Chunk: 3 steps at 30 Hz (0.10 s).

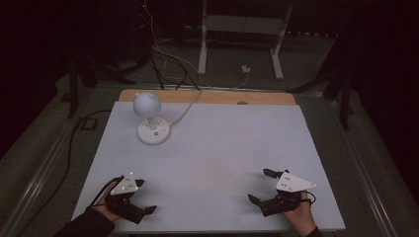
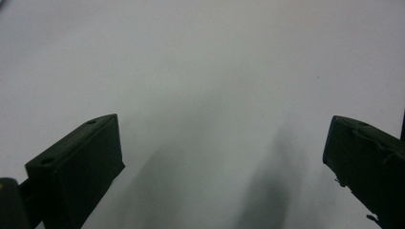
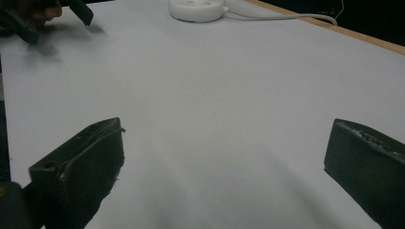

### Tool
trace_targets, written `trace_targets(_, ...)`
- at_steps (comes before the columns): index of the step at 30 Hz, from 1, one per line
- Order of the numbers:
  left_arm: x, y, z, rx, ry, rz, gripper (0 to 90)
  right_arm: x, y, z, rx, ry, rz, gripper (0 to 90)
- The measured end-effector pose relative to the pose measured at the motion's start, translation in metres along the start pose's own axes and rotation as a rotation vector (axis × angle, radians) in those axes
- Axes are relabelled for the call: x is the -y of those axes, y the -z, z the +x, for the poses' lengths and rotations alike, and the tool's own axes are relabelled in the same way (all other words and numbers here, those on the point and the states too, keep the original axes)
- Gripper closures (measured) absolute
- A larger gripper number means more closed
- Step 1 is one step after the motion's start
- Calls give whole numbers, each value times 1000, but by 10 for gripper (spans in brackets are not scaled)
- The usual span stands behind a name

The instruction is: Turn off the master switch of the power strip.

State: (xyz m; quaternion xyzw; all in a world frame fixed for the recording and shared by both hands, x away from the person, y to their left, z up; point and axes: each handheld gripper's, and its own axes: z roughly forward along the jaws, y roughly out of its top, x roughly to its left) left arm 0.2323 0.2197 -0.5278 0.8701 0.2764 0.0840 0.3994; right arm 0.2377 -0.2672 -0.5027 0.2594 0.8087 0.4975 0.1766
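Start pose: both grippers, left gripper (image 1: 144, 196) and right gripper (image 1: 261, 186), rest jaws wide and empty at near edge; small white round-base globe lamp (image 1: 150, 118) sits far-left, well apart, so next is a long reach.

Left gripper (image 2: 224, 167) fingers (image 2: 81, 167) wide apart above bare white table (image 2: 200, 62).

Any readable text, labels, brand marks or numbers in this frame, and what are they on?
No text here can be read.
Lamp base: a few small dark marks on its top in the high view, too small to read as letters or symbols.
White table cover: plain, no print.
Left gripper and right gripper: no label; the grey plates on top carry only small white dots, not writing.
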Motion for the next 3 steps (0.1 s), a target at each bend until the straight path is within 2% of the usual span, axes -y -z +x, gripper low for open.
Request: trace_targets(3, -1, 1, 0, 1, 1, -14, 3, 0, 0, 0, -1, 0, 2, 0)
